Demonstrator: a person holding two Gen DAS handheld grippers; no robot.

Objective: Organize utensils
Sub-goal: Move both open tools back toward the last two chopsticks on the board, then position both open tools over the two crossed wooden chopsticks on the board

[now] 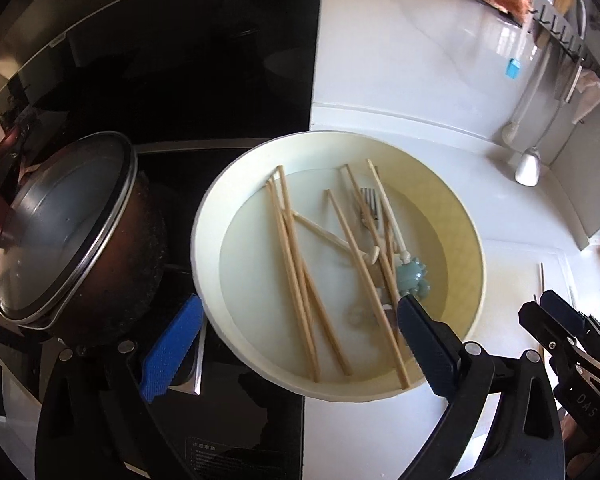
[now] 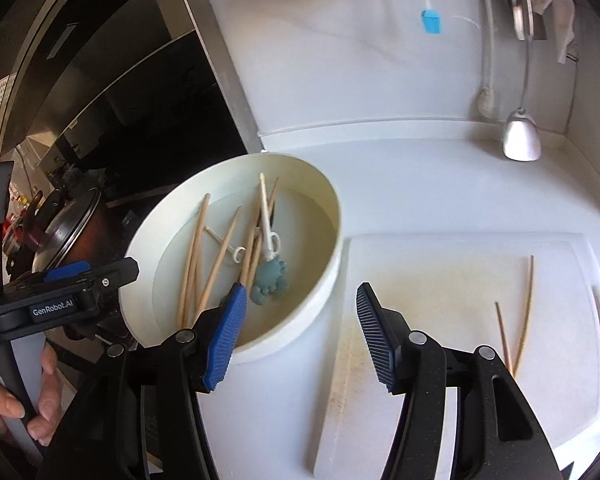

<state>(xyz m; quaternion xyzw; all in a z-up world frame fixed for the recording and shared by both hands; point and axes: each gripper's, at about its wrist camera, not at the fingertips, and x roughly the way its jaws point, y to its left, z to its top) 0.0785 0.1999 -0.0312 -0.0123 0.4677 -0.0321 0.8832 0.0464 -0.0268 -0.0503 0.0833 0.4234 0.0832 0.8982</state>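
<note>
A cream round bowl (image 1: 204, 216) holds several wooden chopsticks (image 1: 292, 264), a metal fork (image 1: 370, 204) and a teal crab-shaped utensil (image 1: 412, 276) on a white stick. My left gripper (image 1: 300, 340) hangs above the bowl's near side, jaws wide open, nothing between them. In the right wrist view the same bowl (image 2: 320, 208) sits left of a white cutting board (image 2: 440, 280), where two chopsticks (image 2: 527, 312) lie at the right. My right gripper (image 2: 300, 332) stands open and bare over the gap between bowl and board. A hand holds the left gripper (image 2: 100, 274) at the left.
A dark pot with a glass lid (image 1: 68, 232) stands on the black hob (image 1: 220, 420), close to the bowl's left. On the white wall a rail carries hanging tools, among them a blue silicone brush (image 2: 431, 20) and a white bell-shaped brush (image 2: 521, 136).
</note>
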